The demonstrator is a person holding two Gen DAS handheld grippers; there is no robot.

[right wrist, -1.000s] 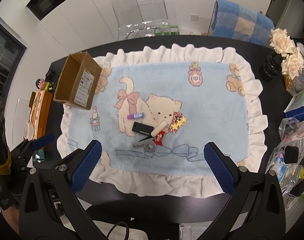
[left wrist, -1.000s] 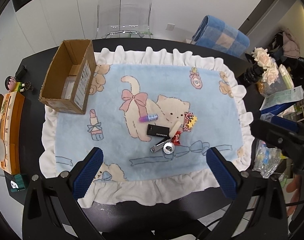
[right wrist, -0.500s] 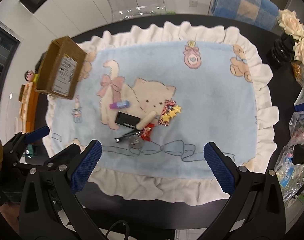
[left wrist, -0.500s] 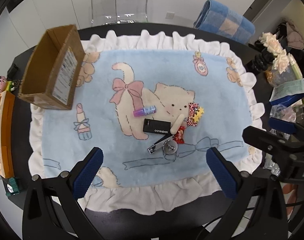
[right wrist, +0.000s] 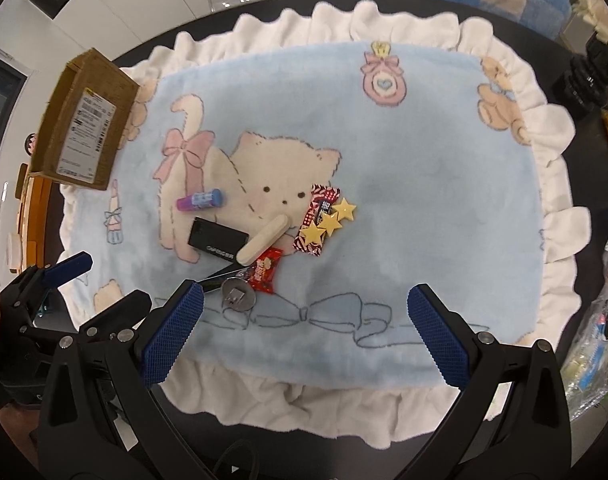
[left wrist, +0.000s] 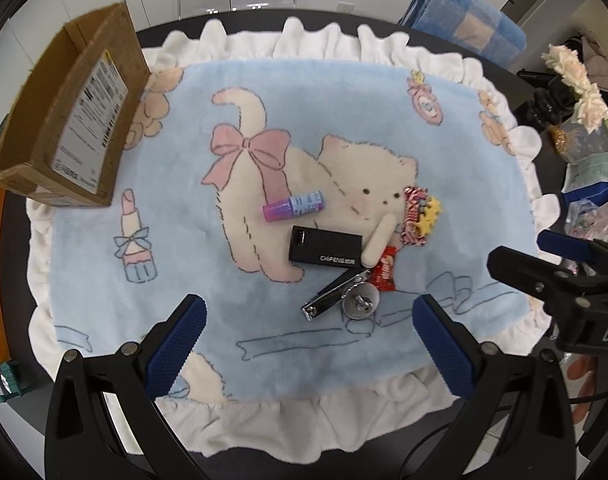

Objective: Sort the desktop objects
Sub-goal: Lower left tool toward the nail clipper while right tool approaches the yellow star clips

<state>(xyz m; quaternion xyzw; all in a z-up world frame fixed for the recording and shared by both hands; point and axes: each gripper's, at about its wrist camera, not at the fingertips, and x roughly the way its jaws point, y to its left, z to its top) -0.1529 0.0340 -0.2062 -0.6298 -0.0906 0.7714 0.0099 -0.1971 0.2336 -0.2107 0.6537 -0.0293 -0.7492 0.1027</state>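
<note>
Sorting not begun, by my reading. Left tool (left wrist: 307,338) and right tool (right wrist: 302,332): fingers wide apart, both empty, above the near edge of the blue cat-print fleece mat (left wrist: 443,160) on the black table (right wrist: 443,4). The small items, including the black rectangular lighter (left wrist: 325,250) and purple lip-balm tube (left wrist: 294,206), lie clustered mid-mat. Brown cardboard box (left wrist: 70,120) at the mat's far-left corner; its contents cannot be seen.

A dark bench (left wrist: 499,68) is carrying a frilled blue blanket (left wrist: 343,120) with a cat picture. A cardboard box (left wrist: 64,120) is sitting on the blanket's far left corner, and a flower vase (left wrist: 575,120) is standing on the bench's right side.
</note>
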